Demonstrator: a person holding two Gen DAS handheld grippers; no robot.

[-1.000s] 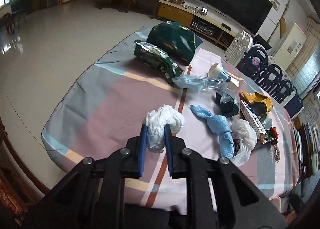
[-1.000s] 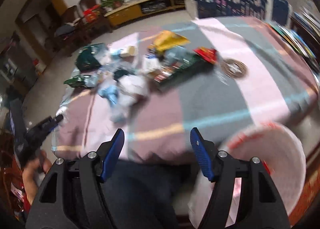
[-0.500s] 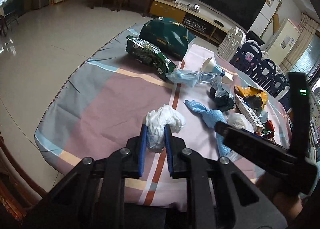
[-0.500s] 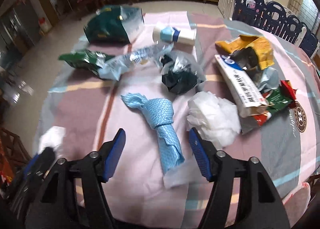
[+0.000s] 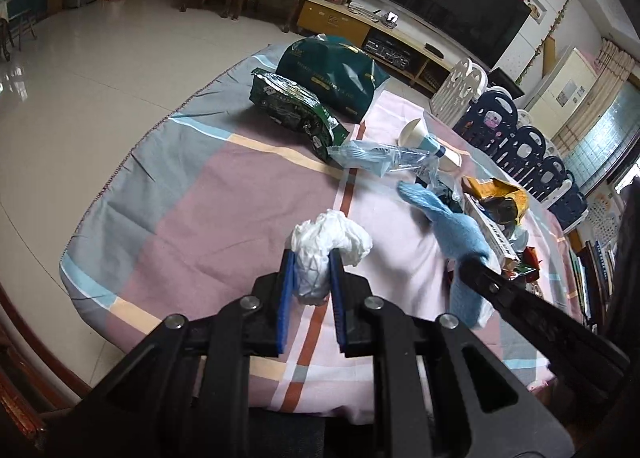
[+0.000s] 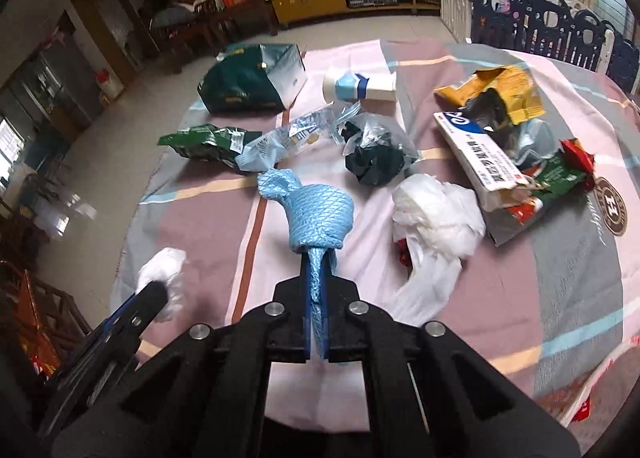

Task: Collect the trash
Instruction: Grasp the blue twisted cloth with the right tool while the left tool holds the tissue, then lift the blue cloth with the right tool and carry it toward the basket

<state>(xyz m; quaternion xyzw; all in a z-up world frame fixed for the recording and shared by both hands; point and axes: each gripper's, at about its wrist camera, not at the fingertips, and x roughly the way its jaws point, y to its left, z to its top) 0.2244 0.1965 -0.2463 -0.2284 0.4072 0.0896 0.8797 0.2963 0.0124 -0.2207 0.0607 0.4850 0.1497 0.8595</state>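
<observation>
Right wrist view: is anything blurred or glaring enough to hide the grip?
Right wrist view: sharp at the centre, blue cloth clear in the right gripper; only fisheye edges smear. Left wrist view: crisp on the white wad; window glare on the floor.

Left hand-held gripper (image 5: 311, 278) points fwd and down over the counter (image 5: 224, 194), blue pads (image 5: 286, 298) clamped either side of a white crumpled wad (image 5: 326, 242), jaws a narrow gap apart. Right hand-held gripper (image 6: 318, 278) also angled down, approx. same tilt, jaws pressed nearly together on the tail of a blue knotted cloth (image 6: 316, 214). In the right wrist view the left one shows at lower left; in the left wrist view the right one comes in from the right edge.
</observation>
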